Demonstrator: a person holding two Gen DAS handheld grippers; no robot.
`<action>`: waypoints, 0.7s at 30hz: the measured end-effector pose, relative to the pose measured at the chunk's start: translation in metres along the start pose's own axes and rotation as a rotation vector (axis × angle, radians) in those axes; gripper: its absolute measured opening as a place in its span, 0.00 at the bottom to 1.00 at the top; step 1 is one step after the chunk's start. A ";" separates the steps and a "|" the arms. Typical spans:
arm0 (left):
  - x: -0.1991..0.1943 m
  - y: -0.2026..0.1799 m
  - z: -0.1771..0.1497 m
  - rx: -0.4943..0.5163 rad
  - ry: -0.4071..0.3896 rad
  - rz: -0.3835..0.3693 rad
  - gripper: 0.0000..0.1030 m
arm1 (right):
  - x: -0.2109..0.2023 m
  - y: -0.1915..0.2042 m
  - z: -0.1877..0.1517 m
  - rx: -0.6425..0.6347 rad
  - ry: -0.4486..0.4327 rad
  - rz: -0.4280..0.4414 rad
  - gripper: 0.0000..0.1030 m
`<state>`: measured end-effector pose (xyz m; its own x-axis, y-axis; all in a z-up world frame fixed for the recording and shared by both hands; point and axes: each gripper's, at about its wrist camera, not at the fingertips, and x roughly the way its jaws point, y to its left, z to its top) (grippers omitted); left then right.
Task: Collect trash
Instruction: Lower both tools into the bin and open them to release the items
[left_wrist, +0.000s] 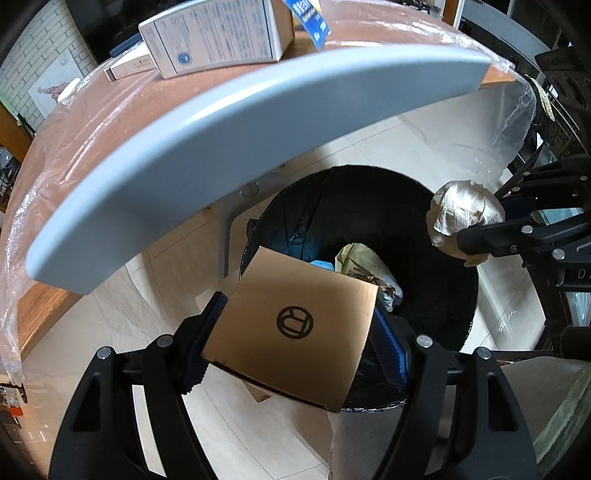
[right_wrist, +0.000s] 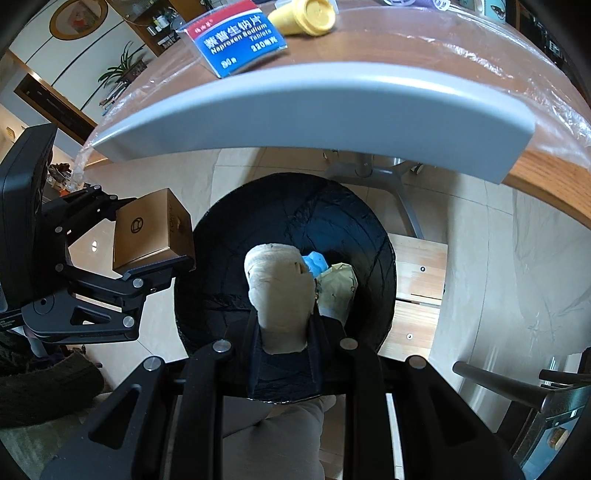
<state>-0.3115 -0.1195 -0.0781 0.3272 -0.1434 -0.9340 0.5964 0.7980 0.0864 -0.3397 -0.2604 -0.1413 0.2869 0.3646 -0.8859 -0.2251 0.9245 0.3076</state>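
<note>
My left gripper is shut on a small gold cardboard box with a round black logo, held over the near rim of a black-lined trash bin. The box also shows at the left of the right wrist view. My right gripper is shut on a crumpled wad of beige paper, held above the bin's opening. The wad also shows in the left wrist view. Blue and yellowish trash lies inside the bin.
A grey-edged wooden table covered in clear plastic overhangs the bin. On it lie a blue medicine box, a yellow cup and a white box. The floor is pale tile; a wooden stool stands right of the bin.
</note>
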 end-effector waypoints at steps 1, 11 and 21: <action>0.002 0.000 0.000 0.001 0.005 0.000 0.72 | 0.001 0.000 0.000 0.000 0.002 -0.002 0.22; 0.017 -0.003 0.008 0.018 0.043 0.007 0.72 | 0.017 -0.004 0.000 0.001 0.040 -0.022 0.22; 0.023 -0.005 0.006 0.048 0.062 0.008 0.72 | 0.029 -0.008 -0.005 0.002 0.067 -0.053 0.22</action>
<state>-0.3024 -0.1304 -0.0982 0.2871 -0.0996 -0.9527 0.6287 0.7700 0.1089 -0.3342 -0.2576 -0.1712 0.2354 0.3065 -0.9223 -0.2092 0.9427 0.2598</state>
